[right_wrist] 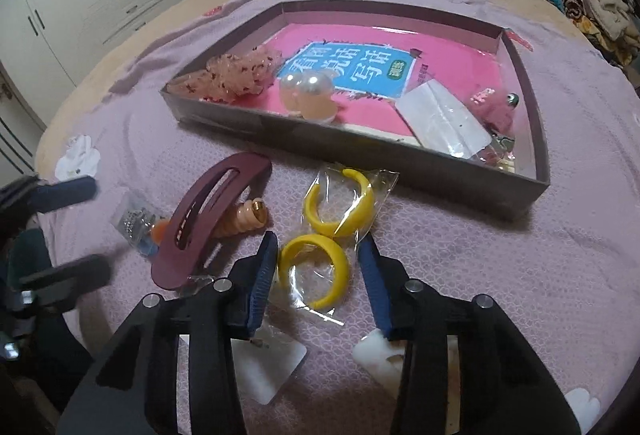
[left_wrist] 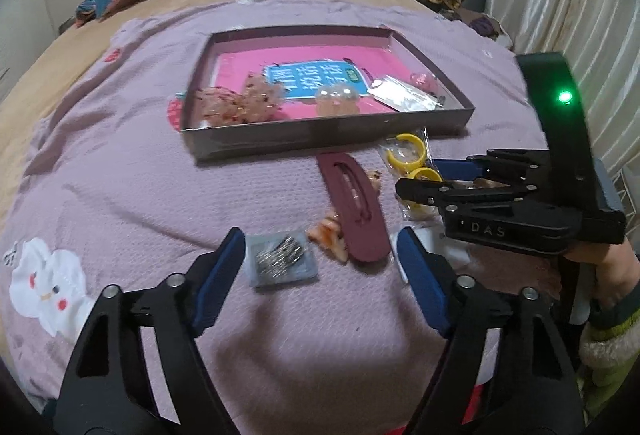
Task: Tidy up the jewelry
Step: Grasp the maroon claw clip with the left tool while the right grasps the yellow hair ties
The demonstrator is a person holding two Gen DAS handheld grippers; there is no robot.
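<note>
A bed covered with a mauve blanket (left_wrist: 120,139) fills both views, and on it sits a shallow grey cardboard tray (right_wrist: 400,165) lined with a pink booklet (right_wrist: 360,51) bearing a blue label. Inside the tray lie a peach floral scrunchie (right_wrist: 240,75) at the left end, two clear pearly balls (right_wrist: 308,95) in the middle, a flat clear packet (right_wrist: 444,123) and a pink fuzzy piece (right_wrist: 496,105) at the right. In front of the tray on the blanket, a long maroon hair clip (right_wrist: 208,219) lies tilted over an orange spiral hair tie (right_wrist: 244,219). Just right of it is a clear plastic bag holding two yellow hoop earrings (right_wrist: 320,267). The right gripper (right_wrist: 320,259) points down at this bag, its blue pads narrowly set on either side of the nearer hoop, close to the plastic; whether they actually press it cannot be told. The left gripper (left_wrist: 320,255) hovers with its jaws spread wide over a small clear packet of silver pins (left_wrist: 282,259), which lies between the fingers, nearer the left one, untouched. White cards (right_wrist: 268,363) lie on the blanket beneath the right gripper's fingers.
</note>
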